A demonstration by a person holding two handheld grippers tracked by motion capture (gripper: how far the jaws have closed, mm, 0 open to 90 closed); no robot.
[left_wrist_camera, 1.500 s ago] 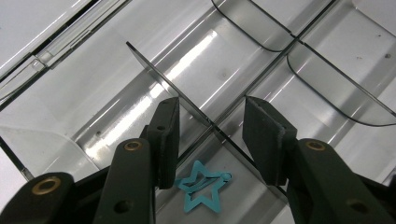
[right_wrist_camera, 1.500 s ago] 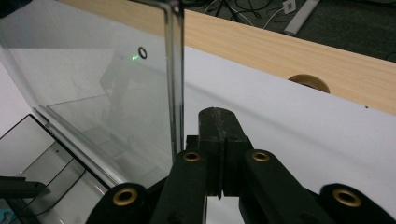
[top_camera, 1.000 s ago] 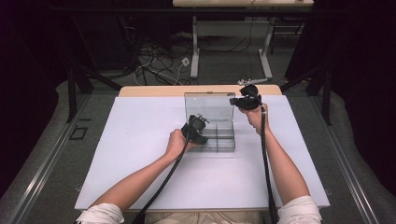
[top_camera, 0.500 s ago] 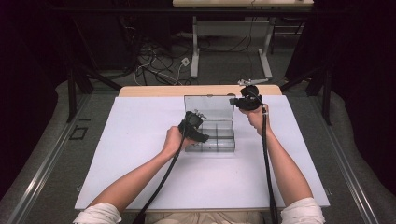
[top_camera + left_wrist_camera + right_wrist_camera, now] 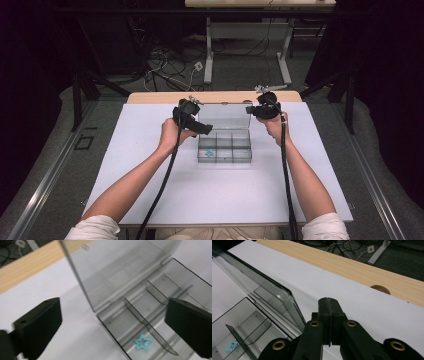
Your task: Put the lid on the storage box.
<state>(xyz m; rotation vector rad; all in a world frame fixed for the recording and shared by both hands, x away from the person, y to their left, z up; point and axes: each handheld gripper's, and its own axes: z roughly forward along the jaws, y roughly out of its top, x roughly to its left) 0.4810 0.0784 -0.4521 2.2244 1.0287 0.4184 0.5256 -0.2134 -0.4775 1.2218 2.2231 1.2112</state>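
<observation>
High view: clear box (image 5: 225,145) lengthwise across table (image 5: 150,165), lid (image 5: 225,116) upright, blue star (image 5: 210,152) inside; left gripper (image 5: 196,126) opening, empty; right gripper (image 5: 250,110) closed beside lid.

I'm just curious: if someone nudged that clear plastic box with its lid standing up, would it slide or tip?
The clear plastic box would probably slide easily: it looks thin-walled and light, holding just a small blue star. Its upright lid may make it tip backward. It seems rigid but possibly brittle.

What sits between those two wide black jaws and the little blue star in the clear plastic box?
Nothing but air and the box's bare floor. In the left gripper view the left gripper hangs open above the small blue star in the clear compartment box.
</observation>
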